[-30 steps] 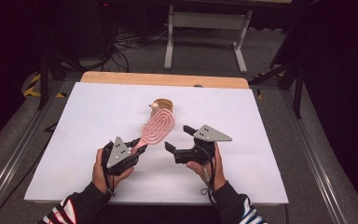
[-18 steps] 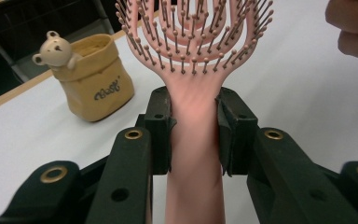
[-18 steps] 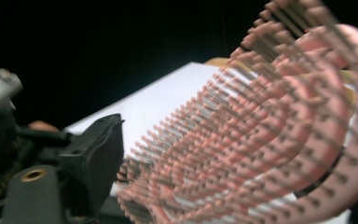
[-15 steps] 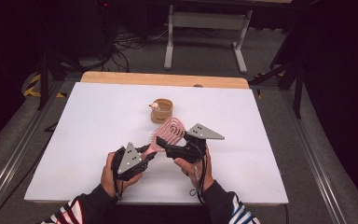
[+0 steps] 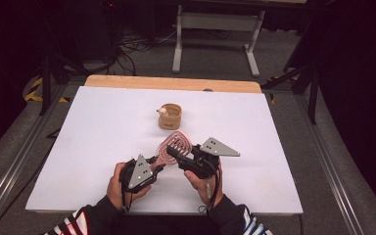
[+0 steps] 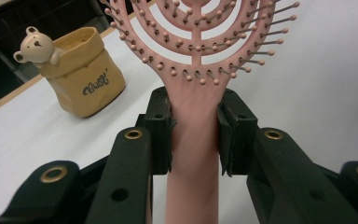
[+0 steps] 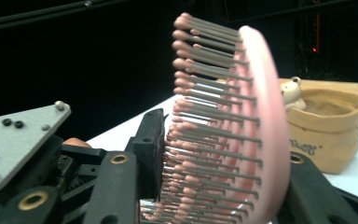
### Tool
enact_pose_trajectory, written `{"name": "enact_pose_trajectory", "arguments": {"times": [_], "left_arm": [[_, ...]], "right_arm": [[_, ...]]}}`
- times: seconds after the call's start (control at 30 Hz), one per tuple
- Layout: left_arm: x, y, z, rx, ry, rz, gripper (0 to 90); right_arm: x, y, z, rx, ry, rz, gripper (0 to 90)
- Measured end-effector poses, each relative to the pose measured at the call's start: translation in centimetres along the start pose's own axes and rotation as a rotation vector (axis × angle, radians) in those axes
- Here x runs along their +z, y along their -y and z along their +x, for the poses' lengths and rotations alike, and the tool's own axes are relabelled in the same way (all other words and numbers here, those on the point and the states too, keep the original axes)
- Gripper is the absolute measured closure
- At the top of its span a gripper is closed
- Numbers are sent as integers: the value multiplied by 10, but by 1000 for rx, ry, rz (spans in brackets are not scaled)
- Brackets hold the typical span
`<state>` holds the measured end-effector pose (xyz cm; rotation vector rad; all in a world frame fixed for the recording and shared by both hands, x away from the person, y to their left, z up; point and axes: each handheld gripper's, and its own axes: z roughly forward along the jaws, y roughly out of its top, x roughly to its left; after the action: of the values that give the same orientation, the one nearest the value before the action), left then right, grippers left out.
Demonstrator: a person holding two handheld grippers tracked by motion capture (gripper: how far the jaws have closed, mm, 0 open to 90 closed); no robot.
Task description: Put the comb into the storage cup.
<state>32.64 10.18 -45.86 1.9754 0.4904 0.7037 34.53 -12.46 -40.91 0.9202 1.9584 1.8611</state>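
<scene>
While both grip, pink hairbrush (image 6: 198, 116) between black fingers (image 6: 159, 130) (handle and head)

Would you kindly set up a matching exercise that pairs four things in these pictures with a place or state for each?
Things:
1. pink hairbrush
2. tan pouch
3. left tongs
4. right tongs

Places or states:
A. stands apart on the white table, a bear figure at its rim
B. closed on the handle
C. across the bristled head, having just been closing
D. held up between both tongs

Pairs: 1-D, 2-A, 3-B, 4-C
</scene>
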Motion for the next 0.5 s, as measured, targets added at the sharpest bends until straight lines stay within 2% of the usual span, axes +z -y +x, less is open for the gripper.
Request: {"name": "enact_pose_trajectory", "arguments": {"times": [0.17,0.3,0.47,0.5], "left_arm": [[-1,1,1,-6,6,-12,691],[-2,0,4,3,8,-3,664],[-5,0,8,-5,18,-6,637],[-5,0,9,-8,21,-11,637]], "right_arm": [[-2,-1,4,-16,-18,-16,621],[-3,-2,6,-30,-19,-21,627],[-8,-6,12,-94,-10,-36,630],[-8,-6,12,-94,-10,-36,630]]}}
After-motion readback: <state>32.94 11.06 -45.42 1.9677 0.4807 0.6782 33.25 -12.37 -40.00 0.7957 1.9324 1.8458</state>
